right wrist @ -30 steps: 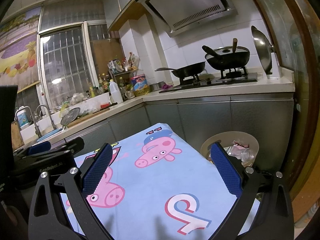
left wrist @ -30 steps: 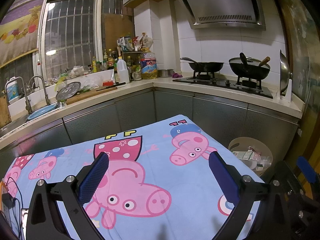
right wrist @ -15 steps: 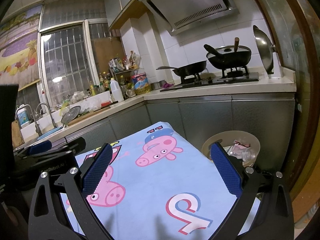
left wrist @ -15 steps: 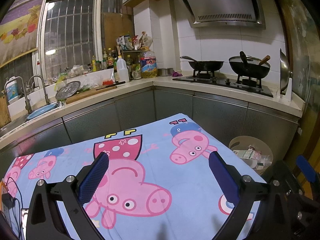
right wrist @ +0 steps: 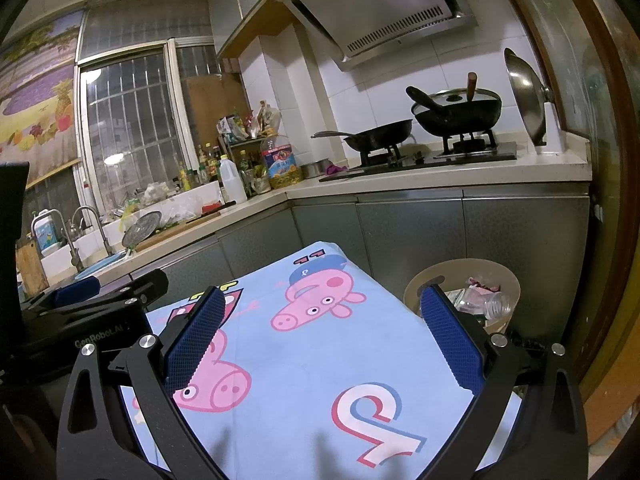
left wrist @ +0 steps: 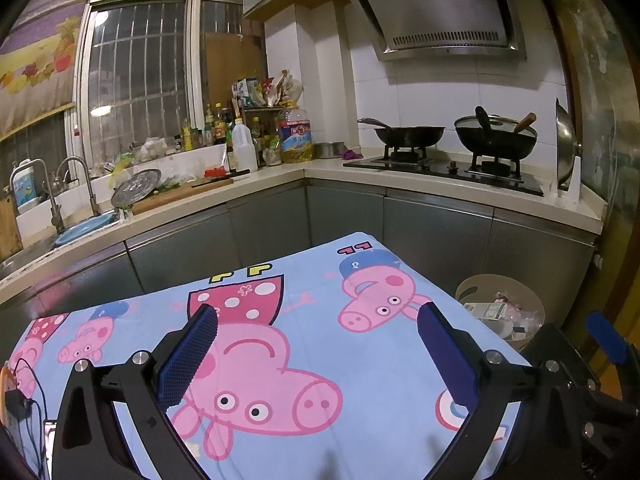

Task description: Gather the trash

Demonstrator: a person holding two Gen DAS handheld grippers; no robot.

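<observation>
Both grippers hang over a table covered with a light blue cloth (left wrist: 360, 368) that has pink cartoon pigs on it. The left gripper (left wrist: 318, 356) has its two blue pads wide apart, and nothing is between them. The right gripper (right wrist: 320, 340) is the same, with its pads wide apart and nothing held. In the right wrist view, the left gripper sits over the left side of the table, beside the right one. The trash bin (left wrist: 476, 286) is a round tan tub on the floor, just past the far right corner of the table and right in front of the grey cupboard doors. It has trash (right wrist: 486, 304) in it: a clear bottle, a small box and some wrappers. Behind the table, a pale worktop (left wrist: 280, 178) runs around the corner of the room. A black stove (right wrist: 424, 160) sits on the right part of the worktop, with a frying pan (right wrist: 380, 134) and a wok (right wrist: 460, 114) on top. Bottles and a big jug of oil (left wrist: 295, 136) stand in the corner of the worktop. A sink with taps (left wrist: 76, 188) is at the left end.
</observation>
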